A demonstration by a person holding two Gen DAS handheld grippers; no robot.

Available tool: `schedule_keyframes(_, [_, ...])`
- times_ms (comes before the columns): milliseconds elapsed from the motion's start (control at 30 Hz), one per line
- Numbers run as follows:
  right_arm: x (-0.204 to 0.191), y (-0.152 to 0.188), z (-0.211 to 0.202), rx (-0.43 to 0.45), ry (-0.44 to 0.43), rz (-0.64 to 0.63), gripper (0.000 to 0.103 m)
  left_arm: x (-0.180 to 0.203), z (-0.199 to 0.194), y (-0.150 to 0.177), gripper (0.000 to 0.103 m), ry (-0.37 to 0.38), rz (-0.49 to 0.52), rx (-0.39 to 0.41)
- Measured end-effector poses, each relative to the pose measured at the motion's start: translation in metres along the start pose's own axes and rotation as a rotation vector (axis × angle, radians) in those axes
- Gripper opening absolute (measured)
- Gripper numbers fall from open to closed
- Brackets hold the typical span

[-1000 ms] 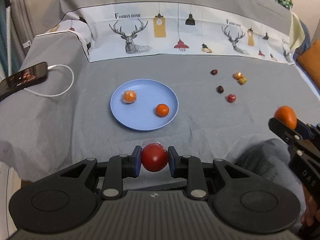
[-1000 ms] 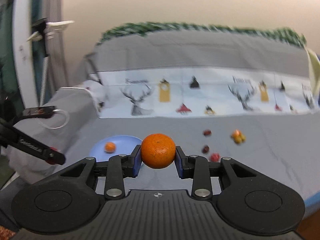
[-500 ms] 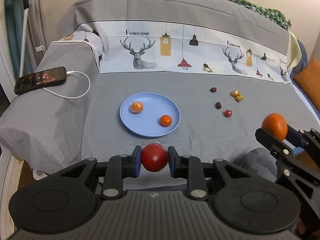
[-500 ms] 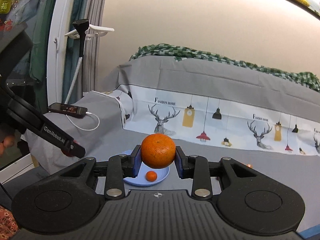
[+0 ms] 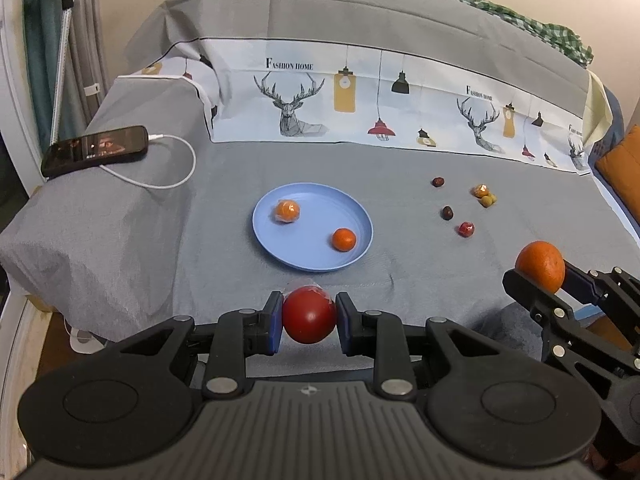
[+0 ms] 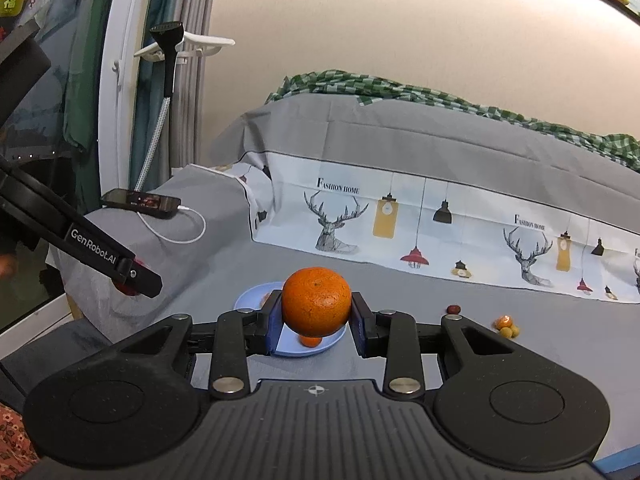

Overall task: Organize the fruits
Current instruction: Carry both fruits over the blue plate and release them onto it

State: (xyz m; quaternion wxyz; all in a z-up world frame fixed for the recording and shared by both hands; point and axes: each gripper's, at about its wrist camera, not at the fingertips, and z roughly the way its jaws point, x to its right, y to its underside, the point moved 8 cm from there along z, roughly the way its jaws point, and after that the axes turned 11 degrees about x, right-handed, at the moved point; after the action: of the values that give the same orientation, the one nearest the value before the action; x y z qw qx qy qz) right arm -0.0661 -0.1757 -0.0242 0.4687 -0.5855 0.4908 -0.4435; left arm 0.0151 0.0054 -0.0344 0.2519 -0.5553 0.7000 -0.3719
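My left gripper is shut on a red wrapped tomato, held in the air before the near edge of the grey-covered bed. My right gripper is shut on a large orange; it also shows at the right of the left wrist view, with the orange in its jaws. A blue plate on the bed holds a wrapped tangerine and a bare tangerine. In the right wrist view the plate lies behind the orange.
Several small fruits lie right of the plate: dark dates, a red wrapped one, yellow-orange ones. A phone with a white cable rests on the left bolster. A deer-print cloth spans the back.
Both grippers have drawn back and up from the bed with their fruit still held; the plate looks smaller and more of the headboard and wall shows. The right view has rolled level.
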Motion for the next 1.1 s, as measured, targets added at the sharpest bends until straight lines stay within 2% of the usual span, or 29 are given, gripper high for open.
schedule_keyframes(767, [-0.006,0.028,0.042,-0.141,-0.027,-0.01,0.036,-0.021,0.051,0.01,0.03,-0.006,-0.043,-0.098])
schedule_keyframes(1100, [-0.001,0.033,0.086,-0.206,-0.024,0.018,0.036,-0.023,0.104,-0.01,0.03,-0.014,-0.032,-0.117])
